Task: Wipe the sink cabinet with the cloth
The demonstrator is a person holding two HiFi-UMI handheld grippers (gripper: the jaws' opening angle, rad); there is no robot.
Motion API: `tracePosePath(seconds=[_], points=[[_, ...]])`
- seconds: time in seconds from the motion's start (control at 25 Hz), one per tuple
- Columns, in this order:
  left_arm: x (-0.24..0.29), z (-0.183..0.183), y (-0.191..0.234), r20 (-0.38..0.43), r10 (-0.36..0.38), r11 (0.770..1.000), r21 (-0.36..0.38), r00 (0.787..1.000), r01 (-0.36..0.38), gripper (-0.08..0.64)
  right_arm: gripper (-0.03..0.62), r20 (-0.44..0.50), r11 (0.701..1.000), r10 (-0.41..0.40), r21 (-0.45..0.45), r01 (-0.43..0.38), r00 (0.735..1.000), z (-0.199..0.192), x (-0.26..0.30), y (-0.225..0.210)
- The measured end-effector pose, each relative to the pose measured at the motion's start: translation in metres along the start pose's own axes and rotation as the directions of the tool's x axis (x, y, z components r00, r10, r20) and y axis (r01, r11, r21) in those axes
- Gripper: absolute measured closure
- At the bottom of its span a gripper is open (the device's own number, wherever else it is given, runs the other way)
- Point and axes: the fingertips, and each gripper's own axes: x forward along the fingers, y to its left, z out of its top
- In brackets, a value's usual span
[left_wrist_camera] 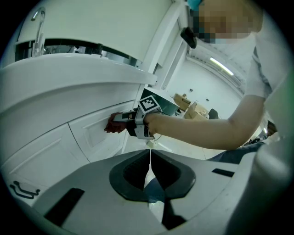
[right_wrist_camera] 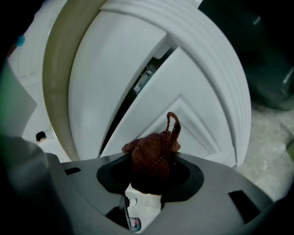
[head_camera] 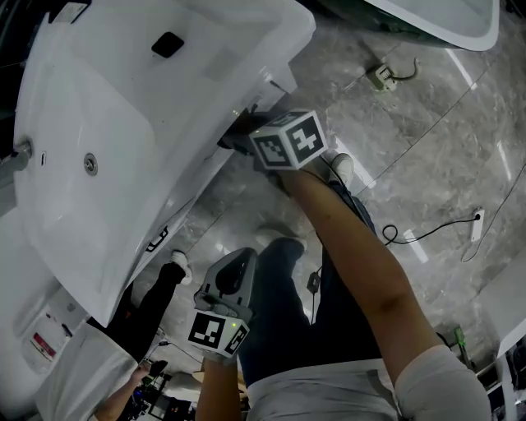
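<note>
The white sink cabinet [left_wrist_camera: 87, 137] stands under a white basin [head_camera: 123, 107]. A reddish-brown cloth [right_wrist_camera: 154, 153] is bunched between the jaws of my right gripper [right_wrist_camera: 151, 176], which is shut on it. The cloth [left_wrist_camera: 112, 125] presses against the cabinet's panelled door [right_wrist_camera: 188, 124], just below the basin's rim. In the head view my right gripper [head_camera: 242, 136] reaches under that rim, so its jaws and the cloth are hidden there. My left gripper [left_wrist_camera: 149, 170] is shut and holds nothing. It hangs back by the person's legs [head_camera: 234, 267], pointing toward the cabinet.
A faucet [head_camera: 16, 153] sits at the basin's far side. On the marble floor [head_camera: 427, 140] lie a socket block [head_camera: 382, 76] and a black cable [head_camera: 427, 232]. A second white basin [head_camera: 448, 20] is at top right. Another person's dark sleeve [head_camera: 152, 308] is at lower left.
</note>
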Motion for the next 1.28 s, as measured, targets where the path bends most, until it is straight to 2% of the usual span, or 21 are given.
tracePosePath(seconds=[0.16, 0.56, 1.08, 1.28], points=[[0.011, 0.004, -0.005, -0.016, -0.005, 1.0, 0.0, 1.0, 0.005, 0.538, 0.423, 0.02, 1.0, -0.008, 0.014, 0.008, 1.0, 0.017, -0.015, -0.022], [0.029, 0.017, -0.001, -0.026, -0.005, 1.0, 0.026, 1.0, 0.006, 0.538, 0.422, -0.009, 1.0, 0.002, 0.028, -0.002, 1.0, 0.011, -0.01, -0.035], [0.038, 0.003, 0.014, -0.018, 0.009, 0.999, 0.036, 1.0, -0.008, 0.538, 0.422, -0.071, 0.996, -0.084, 0.019, 0.085, 0.994, -0.023, 0.016, -0.088], [0.037, -0.004, 0.021, -0.013, 0.011, 1.0, 0.026, 1.0, -0.01, 0.538, 0.422, -0.088, 0.993, -0.116, -0.041, 0.113, 0.989, -0.025, 0.018, -0.089]])
